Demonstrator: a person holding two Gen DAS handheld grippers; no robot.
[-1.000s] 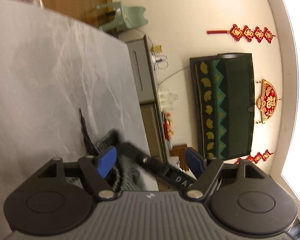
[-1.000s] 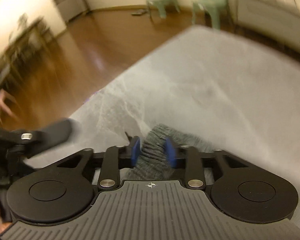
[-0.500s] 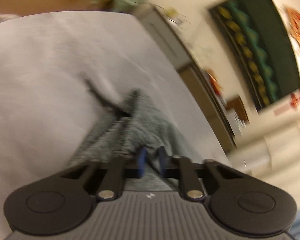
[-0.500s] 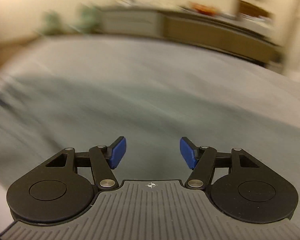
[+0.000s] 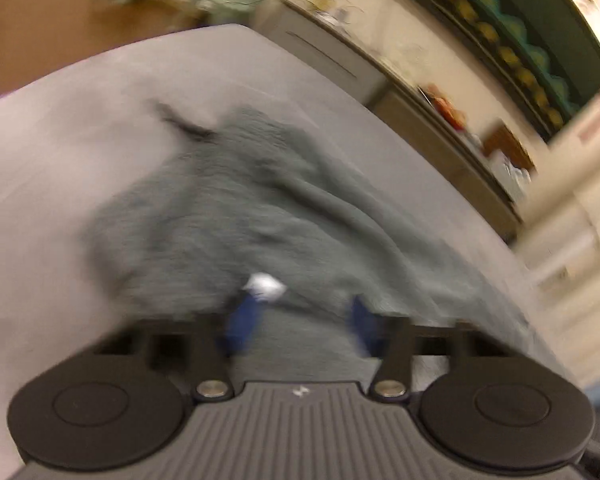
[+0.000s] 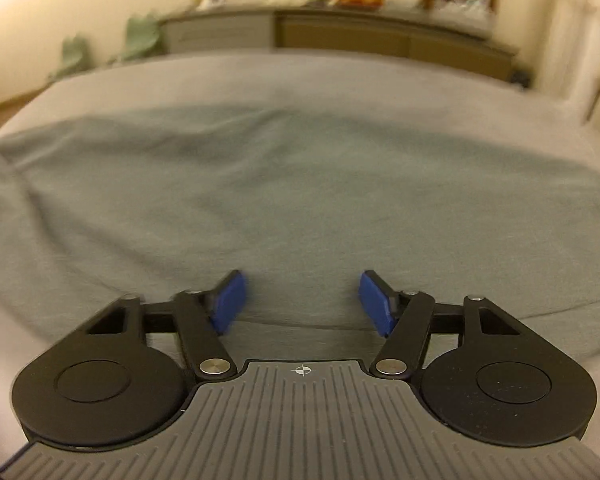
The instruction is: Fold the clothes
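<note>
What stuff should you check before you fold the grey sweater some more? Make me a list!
1. Left gripper open: ok, its blue pads stand apart over the grey sweater.
2. Right gripper open: ok, nothing between its pads.
3. Sweater fully on the white bed sheet: ok as far as the right view shows; its side edges run out of frame.
4. Sweater flat: not ok, wrinkles and a ridge show in the left view.
5. White tag by the left pad, clear of pinching: cannot tell, too blurry.
</note>
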